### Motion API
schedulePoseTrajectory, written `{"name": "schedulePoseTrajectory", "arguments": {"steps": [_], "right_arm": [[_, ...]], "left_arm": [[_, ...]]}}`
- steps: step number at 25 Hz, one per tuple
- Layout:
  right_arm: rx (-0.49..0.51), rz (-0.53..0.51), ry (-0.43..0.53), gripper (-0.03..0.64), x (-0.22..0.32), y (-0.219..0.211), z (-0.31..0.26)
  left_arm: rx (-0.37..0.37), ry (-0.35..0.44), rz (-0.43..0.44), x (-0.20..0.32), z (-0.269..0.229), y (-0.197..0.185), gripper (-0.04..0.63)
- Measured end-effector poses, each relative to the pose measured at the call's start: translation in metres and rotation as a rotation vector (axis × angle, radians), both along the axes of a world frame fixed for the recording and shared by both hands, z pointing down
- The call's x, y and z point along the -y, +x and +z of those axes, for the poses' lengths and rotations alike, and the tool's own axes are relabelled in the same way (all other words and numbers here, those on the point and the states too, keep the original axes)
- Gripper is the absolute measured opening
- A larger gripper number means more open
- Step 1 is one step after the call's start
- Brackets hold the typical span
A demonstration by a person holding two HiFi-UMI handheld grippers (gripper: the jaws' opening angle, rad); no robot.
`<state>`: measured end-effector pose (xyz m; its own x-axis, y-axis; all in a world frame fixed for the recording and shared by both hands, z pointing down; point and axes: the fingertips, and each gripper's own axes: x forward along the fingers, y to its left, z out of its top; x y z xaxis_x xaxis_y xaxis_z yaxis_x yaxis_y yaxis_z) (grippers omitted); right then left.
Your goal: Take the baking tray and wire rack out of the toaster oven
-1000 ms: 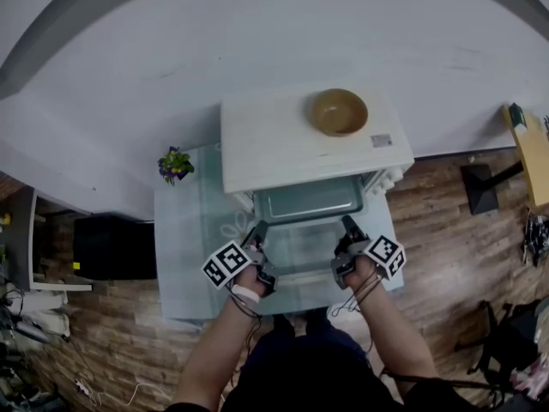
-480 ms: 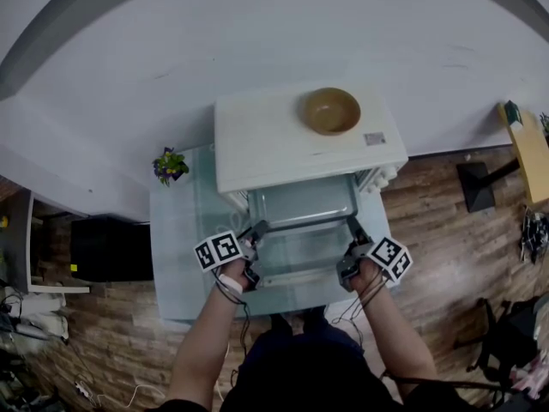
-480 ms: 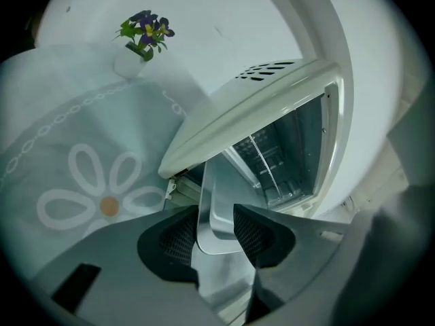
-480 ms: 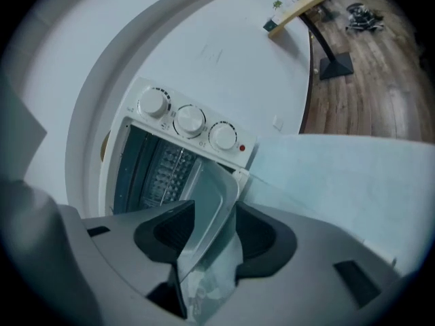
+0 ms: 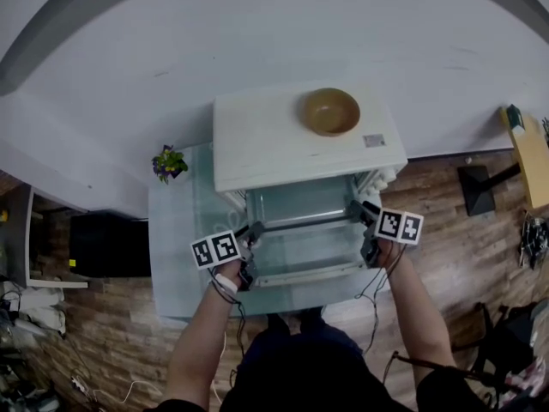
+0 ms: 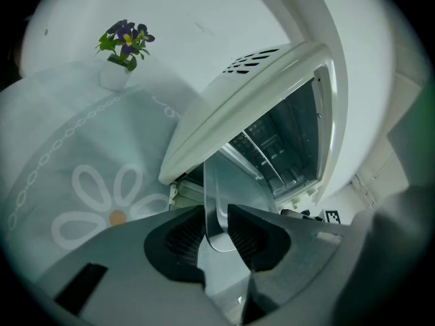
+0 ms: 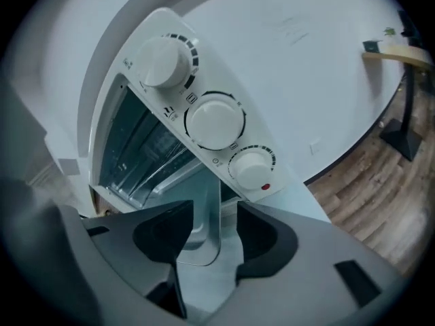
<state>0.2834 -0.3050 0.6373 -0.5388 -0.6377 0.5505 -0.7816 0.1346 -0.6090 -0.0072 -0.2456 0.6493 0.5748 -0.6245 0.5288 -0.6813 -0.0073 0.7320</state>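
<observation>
The white toaster oven (image 5: 292, 144) stands on a glass table with its door (image 5: 309, 251) folded down. The metal baking tray (image 5: 300, 202) sticks a little out of the cavity. My left gripper (image 5: 254, 230) is at the tray's front left corner. In the left gripper view its jaws (image 6: 216, 229) have just been closing and the pads press on the tray rim (image 6: 216, 202). My right gripper (image 5: 360, 215) is at the front right corner. Its jaws (image 7: 214, 233) have just been opening, and the tray rim (image 7: 207, 209) stands loose between them. Wire rack rods (image 6: 272, 148) show inside the cavity.
A brown bowl (image 5: 329, 111) sits on the oven's top. A small potted flower (image 5: 168, 163) stands at the back left of the glass table (image 5: 184, 256). Three white knobs (image 7: 214, 121) line the oven's right front. A black box (image 5: 107, 247) is on the floor to the left.
My right gripper has moved from the door's front right edge toward the oven, rolled, and opened around the tray's right corner. The left gripper has stayed at the left corner.
</observation>
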Motion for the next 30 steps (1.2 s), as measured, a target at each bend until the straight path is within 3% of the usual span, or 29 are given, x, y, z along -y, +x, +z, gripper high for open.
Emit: {"name": "schedulePoseTrajectory", "arguments": {"steps": [5,9,22,27,30], "right_arm": [[0.068,-0.155,-0.016,0.075,-0.005,-0.01,0.007],[0.167,-0.248,-0.028,0.075,-0.023,-0.012,0.006],[0.229,-0.356,0.027,0.083,-0.067,-0.006,-0.007],[0.159,-0.37,0.041,0.087,-0.088,0.004,-0.008],[0.179,-0.396,0.065,0.086,-0.101,0.003,-0.019]], "left_arm": [[-0.009,0.023,0.029,-0.008,-0.004,0.0,0.09],[0.014,0.041,0.081,-0.022,-0.004,0.002,0.094],[0.065,0.107,0.118,-0.074,-0.013,0.015,0.107],[0.079,0.117,0.113,-0.099,-0.018,0.02,0.109],[0.074,0.129,0.112,-0.113,-0.025,0.024,0.109]]}}
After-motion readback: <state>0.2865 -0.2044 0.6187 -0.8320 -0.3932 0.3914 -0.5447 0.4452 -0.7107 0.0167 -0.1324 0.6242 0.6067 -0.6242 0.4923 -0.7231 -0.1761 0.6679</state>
